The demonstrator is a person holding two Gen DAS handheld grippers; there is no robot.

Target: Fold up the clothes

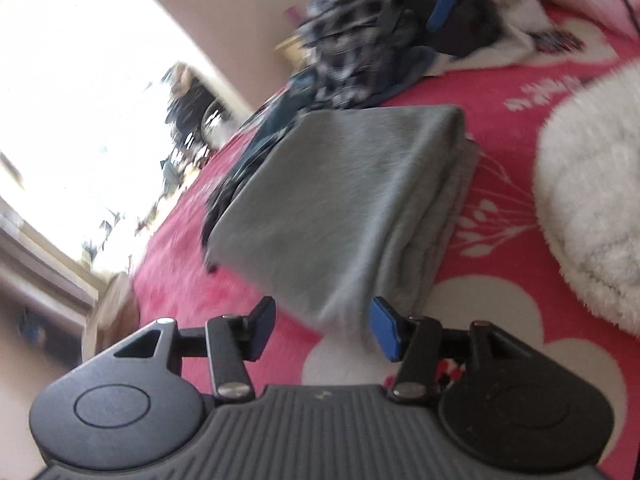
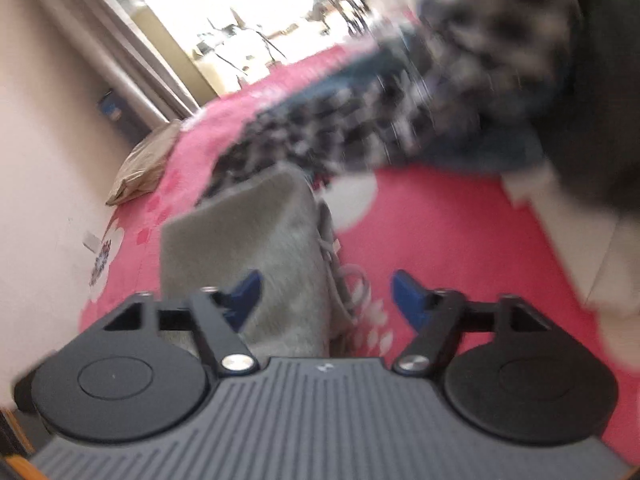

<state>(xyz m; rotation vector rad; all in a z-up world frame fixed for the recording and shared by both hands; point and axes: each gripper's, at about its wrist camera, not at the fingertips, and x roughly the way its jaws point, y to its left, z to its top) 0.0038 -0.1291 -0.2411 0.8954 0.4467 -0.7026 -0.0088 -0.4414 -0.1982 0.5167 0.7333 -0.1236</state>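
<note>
A folded grey garment [image 1: 332, 200] lies on the pink bedspread [image 1: 460, 88]. My left gripper [image 1: 324, 330] is open just above the bed, and the garment's near corner reaches between its blue-padded fingers without being clamped. In the right wrist view the same grey garment [image 2: 256, 232] lies under and ahead of the left finger of my right gripper [image 2: 327, 296], which is open and holds nothing. The drawstring side of the garment runs between its fingers. A blue pad [image 1: 444, 4] of the right gripper shows far off by the clothes pile.
A heap of unfolded clothes, black-and-white patterned and dark blue [image 1: 348, 40] [image 2: 400, 120], lies behind the grey garment. A white fluffy item [image 1: 592, 208] sits to the right. A brown bag [image 2: 144, 168] rests at the bed's far left edge by the wall. A bright window lies beyond.
</note>
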